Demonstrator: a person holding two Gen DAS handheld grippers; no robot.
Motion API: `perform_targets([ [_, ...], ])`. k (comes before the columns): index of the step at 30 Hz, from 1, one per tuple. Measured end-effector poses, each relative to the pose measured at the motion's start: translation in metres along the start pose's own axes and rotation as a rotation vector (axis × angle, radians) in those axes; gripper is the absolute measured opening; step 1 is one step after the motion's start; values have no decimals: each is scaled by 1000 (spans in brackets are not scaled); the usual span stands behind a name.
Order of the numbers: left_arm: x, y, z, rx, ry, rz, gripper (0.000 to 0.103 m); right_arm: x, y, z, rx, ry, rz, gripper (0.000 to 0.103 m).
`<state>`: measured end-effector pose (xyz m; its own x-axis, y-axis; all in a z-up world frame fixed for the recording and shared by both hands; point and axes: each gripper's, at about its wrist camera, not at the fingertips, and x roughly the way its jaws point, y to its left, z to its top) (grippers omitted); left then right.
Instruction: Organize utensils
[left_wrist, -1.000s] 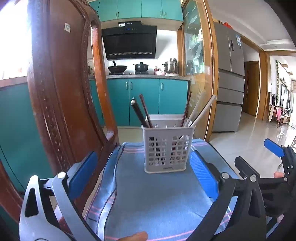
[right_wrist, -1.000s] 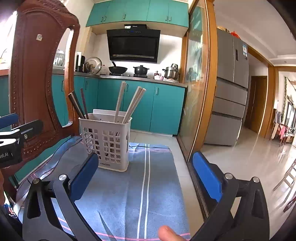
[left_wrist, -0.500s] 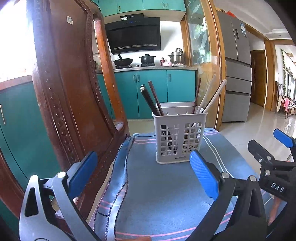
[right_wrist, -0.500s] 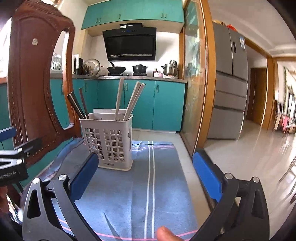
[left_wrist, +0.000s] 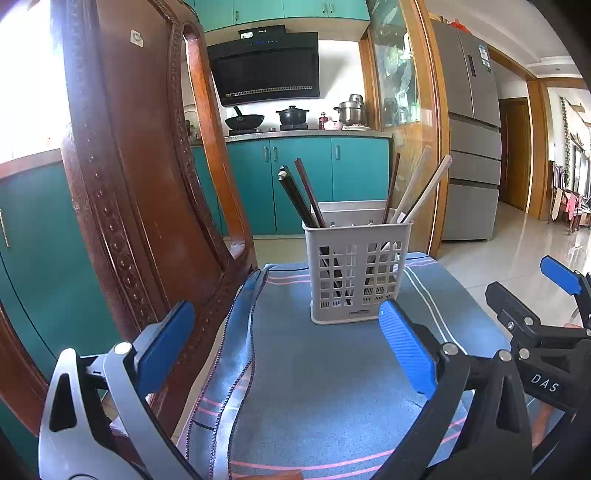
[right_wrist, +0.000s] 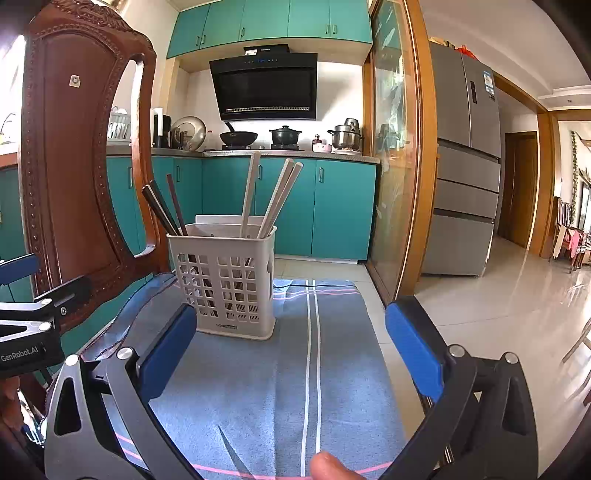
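Open blue cloth before the utensil basket; wooden chair back close alongside, left

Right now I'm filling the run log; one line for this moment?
left gripper: open | right gripper: open | chopsticks: in caddy | caddy: upright on cloth

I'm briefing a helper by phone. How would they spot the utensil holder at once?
Find the blue striped cloth laid beside the carved wooden chair. Near its far end stands the utensil holder, a pale plastic basket with a grid of square holes. It is the only thing standing on the cloth, with dark chopsticks and pale chopsticks sticking out.
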<state>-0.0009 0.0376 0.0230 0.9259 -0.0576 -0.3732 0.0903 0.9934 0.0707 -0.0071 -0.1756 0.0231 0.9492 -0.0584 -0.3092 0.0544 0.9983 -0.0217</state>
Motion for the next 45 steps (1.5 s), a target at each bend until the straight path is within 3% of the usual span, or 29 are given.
perform_targets([
  [45, -6, -8, -6, 14, 5, -5, 100, 1, 1, -1, -5, 3, 7, 100],
])
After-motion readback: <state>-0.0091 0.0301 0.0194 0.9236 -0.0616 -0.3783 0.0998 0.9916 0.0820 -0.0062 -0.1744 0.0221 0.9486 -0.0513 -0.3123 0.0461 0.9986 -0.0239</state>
